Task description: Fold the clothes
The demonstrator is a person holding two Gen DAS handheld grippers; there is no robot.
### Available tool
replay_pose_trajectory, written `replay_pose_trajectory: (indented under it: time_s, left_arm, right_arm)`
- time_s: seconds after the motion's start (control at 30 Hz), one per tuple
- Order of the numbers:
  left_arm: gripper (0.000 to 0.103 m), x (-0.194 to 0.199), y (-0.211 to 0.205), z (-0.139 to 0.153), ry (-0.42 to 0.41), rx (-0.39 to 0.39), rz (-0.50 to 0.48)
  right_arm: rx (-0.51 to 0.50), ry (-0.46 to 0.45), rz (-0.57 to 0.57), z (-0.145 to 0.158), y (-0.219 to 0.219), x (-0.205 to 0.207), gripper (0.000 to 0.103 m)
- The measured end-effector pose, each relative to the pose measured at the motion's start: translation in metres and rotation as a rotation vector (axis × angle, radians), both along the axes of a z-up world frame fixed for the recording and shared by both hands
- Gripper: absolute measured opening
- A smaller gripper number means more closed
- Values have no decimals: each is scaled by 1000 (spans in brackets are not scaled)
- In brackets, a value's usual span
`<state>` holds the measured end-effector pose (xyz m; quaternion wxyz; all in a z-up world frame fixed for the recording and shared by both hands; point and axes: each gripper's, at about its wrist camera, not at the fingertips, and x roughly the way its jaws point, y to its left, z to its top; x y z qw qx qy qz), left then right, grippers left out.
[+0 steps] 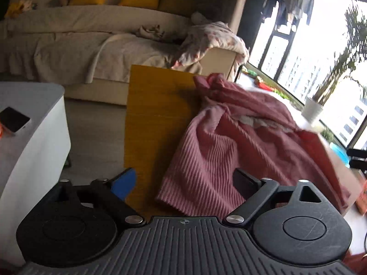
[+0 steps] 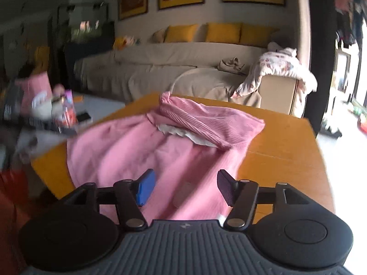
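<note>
A pink ribbed garment (image 2: 160, 151) lies crumpled on a yellow wooden worktop (image 2: 282, 146), its hood folded toward the far edge. The left gripper (image 1: 183, 181) hovers over the near hem, jaws wide and holding nothing. The right gripper (image 2: 183, 188) hovers over the cloth, jaws partly apart, also gripping nothing. A beige sofa (image 2: 183, 68) stands behind.

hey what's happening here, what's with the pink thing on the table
Someone is working at folding clothes with a handheld gripper in each hand. A pink ribbed garment lies rumpled and only partly folded on the yellow wooden table. Both the left gripper and the right gripper are poised over its near edge with jaws open, holding nothing. A beige sofa stands behind the table.
</note>
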<state>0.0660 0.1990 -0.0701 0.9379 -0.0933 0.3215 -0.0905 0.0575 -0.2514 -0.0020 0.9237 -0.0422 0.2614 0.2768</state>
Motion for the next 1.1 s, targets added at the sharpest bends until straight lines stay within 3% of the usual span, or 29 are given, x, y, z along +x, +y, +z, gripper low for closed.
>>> replay_pose_trajectory:
  time_s: [0.1,0.17,0.23,0.27,0.3,0.33,0.43,0.5,0.57,0.7,0.77,0.87,0.9,0.93,1.0,1.1]
  left_arm:
    - [89,7,-6,-9,-3,22,-14]
    - [81,10,-14,-12,-22,79,-16]
    - [46,10,-25,-14,-39,161,-15]
    - [39,9,-31,-13,-44,199,-27]
    - [21,7,-37,-12,-49,236,-41]
    - [10,6,-43,-10,-54,273,-54]
    - [8,0,-64,9,-111,368,-107]
    - [8,-6,-79,27,-157,385,-165]
    - [7,-12,-94,37,-164,349,-249]
    - [7,-20,-126,20,-66,307,-414]
    - [7,-26,-134,12,-39,301,-437]
    - [15,-36,-121,22,-87,257,-368]
    - [29,-38,-114,28,-111,238,-328]
    - [56,-39,-106,32,-135,240,-261]
    - [76,-38,-88,35,-158,245,-122]
    - [77,-30,-63,27,-130,234,62]
  right_arm:
    - [54,44,-21,-11,1,2,62]
    - [71,68,-39,-20,0,2,64]
    - [102,93,-68,-26,-6,5,64]
    - [120,104,-84,-28,-8,5,65]
    - [140,113,-101,-30,-13,6,65]
    - [164,121,-119,-32,-18,8,65]
    - [233,150,-163,-37,-30,13,65]
    - [274,168,-184,-41,-36,16,65]
    - [296,176,-193,-44,-40,18,66]
    - [294,177,-194,-48,-38,17,68]
    - [285,170,-190,-46,-36,15,68]
    - [261,150,-183,-40,-33,16,68]
    - [251,142,-175,-37,-31,17,68]
    - [240,133,-166,-35,-28,18,69]
    - [229,121,-149,-32,-21,21,70]
    - [235,120,-126,-32,-9,23,71]
